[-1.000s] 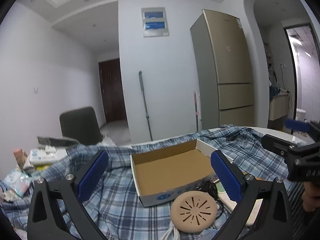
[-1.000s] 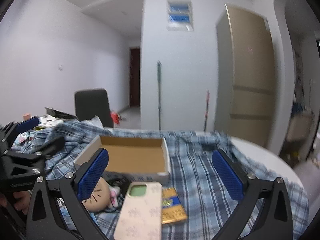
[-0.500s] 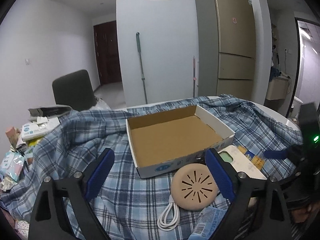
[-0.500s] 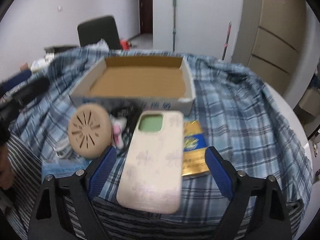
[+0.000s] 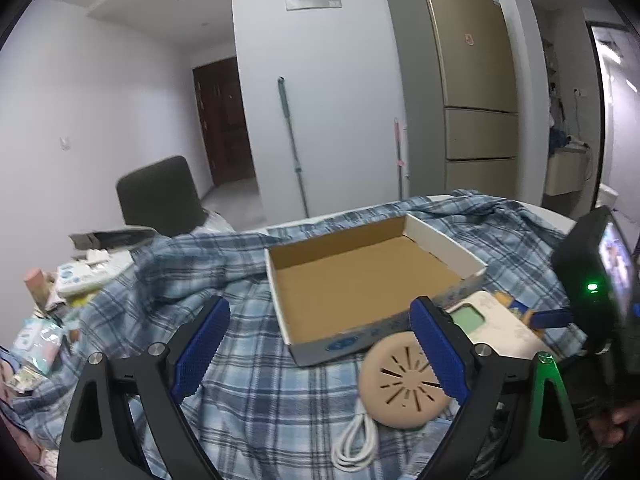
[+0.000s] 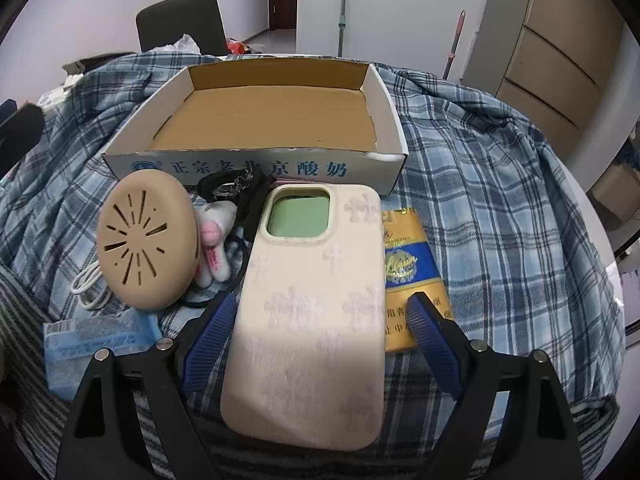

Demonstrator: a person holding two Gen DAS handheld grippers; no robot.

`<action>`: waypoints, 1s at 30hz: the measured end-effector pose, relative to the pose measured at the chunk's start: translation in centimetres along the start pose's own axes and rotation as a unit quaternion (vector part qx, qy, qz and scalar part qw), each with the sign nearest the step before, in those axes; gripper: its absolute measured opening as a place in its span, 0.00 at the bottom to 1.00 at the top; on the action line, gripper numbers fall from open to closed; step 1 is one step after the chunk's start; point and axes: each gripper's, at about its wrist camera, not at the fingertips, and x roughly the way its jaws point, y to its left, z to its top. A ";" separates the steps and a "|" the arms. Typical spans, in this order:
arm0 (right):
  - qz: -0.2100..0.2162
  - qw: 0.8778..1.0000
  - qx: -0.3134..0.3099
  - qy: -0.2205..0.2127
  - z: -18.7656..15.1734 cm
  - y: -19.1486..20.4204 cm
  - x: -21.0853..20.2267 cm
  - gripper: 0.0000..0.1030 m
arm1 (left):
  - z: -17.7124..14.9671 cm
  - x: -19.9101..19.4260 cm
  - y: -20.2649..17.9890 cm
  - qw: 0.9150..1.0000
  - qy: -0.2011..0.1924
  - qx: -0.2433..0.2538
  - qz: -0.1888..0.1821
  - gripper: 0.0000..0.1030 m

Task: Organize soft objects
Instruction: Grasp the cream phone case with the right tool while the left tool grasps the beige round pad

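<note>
An empty cardboard box (image 6: pixel 276 120) sits on a blue plaid cloth (image 6: pixel 500 208); it also shows in the left wrist view (image 5: pixel 360 276). In front of it lie a cream phone case (image 6: pixel 316 304), a tan round slotted pouch (image 6: pixel 146 248), a small white and pink plush (image 6: pixel 214 240) and a yellow and blue packet (image 6: pixel 408 272). My right gripper (image 6: pixel 320 336) is open, its fingers on either side of the phone case's near half. My left gripper (image 5: pixel 320 348) is open and empty above the cloth, its right finger over the tan pouch (image 5: pixel 400 384).
A white cable (image 5: pixel 358 436) lies by the pouch, and a blue wipes packet (image 6: pixel 96 344) at the near left. Black straps (image 6: pixel 232 188) lie by the box front. Clutter (image 5: pixel 76 276) sits on the far left. A dark chair (image 5: pixel 160 196) and a fridge (image 5: pixel 460 92) stand behind.
My right gripper has tipped down and come close over the phone case, now between its fingers. My left gripper has shifted slightly and stays open above the cloth.
</note>
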 end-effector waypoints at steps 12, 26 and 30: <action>-0.013 1.000 -0.015 -0.024 -0.1 0.4 -0.4 0.71 | -0.3 1.4 1.5 0.998 0.036 -0.045 -0.037 0.90; 0.004 0.991 0.032 -0.133 -1.3 -3.7 -5.4 0.71 | -1.5 3.5 -2.6 0.983 0.099 0.055 -0.142 0.88; 0.005 0.989 0.025 -0.145 -1.6 -3.4 -5.6 0.71 | -2.0 4.6 -4.4 0.975 0.137 0.096 -0.148 0.88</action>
